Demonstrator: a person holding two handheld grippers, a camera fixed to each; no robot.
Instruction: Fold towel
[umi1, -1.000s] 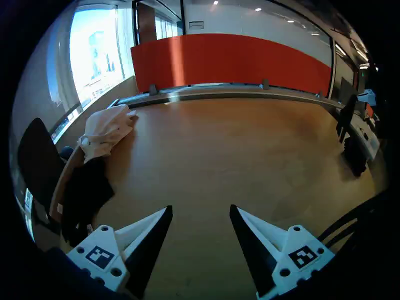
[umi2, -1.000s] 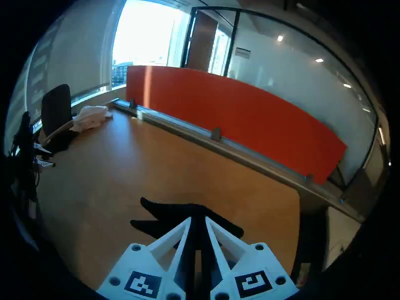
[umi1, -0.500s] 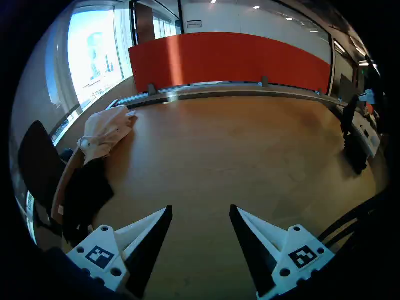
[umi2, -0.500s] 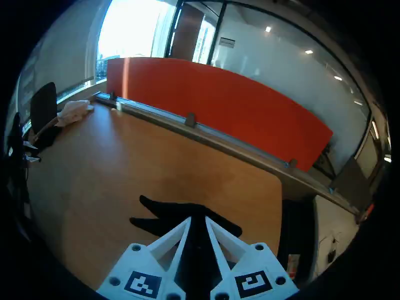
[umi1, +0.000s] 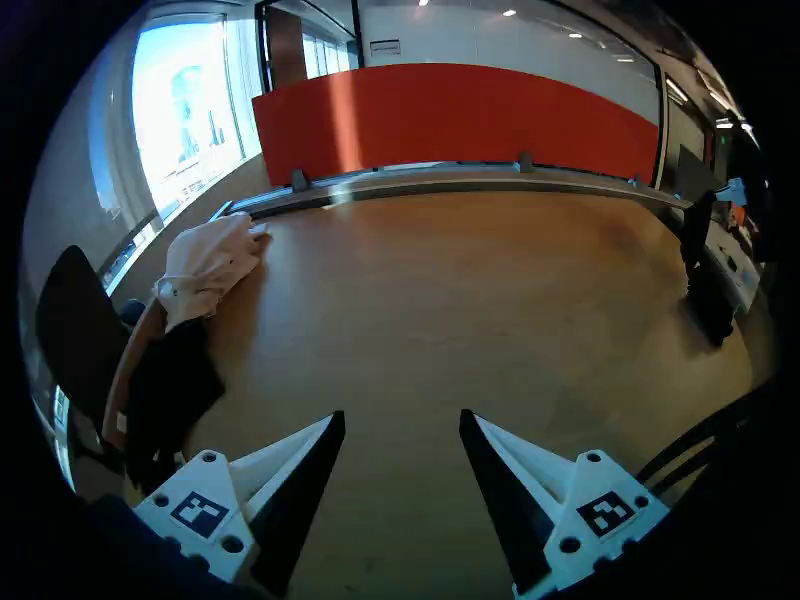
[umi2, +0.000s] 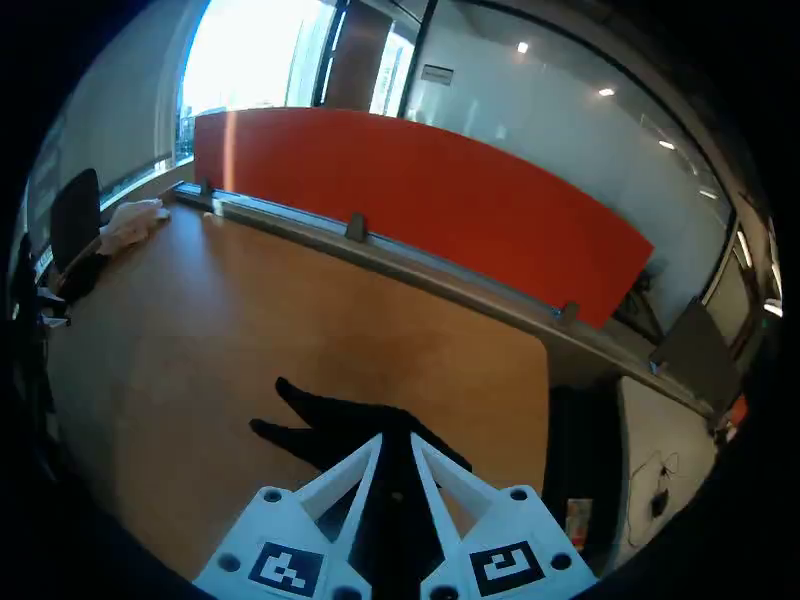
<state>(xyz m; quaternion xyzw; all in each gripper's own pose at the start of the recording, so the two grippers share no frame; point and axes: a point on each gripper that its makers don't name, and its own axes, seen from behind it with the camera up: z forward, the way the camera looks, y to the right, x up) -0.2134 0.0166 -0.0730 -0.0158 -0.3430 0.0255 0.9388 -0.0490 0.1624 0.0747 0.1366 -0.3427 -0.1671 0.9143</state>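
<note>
In the left gripper view, the left gripper (umi1: 400, 415) hangs released over the wooden table (umi1: 480, 280), which runs to the orange partition (umi1: 450, 115) at 12 o'clock. A cream cloth (umi1: 205, 265) lies at the 10 o'clock edge and a dark cloth (umi1: 170, 385) at 8. In the right gripper view, the right gripper (umi2: 397, 438) is clenched on the black towel (umi2: 330, 435) at 6, and the table's edge falls away at 3.

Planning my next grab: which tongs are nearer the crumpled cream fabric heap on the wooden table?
Left. The crumpled cream fabric heap lies just ahead-left of the open left tongs; from the right tongs it sits at the far corner of the wooden table.
</note>
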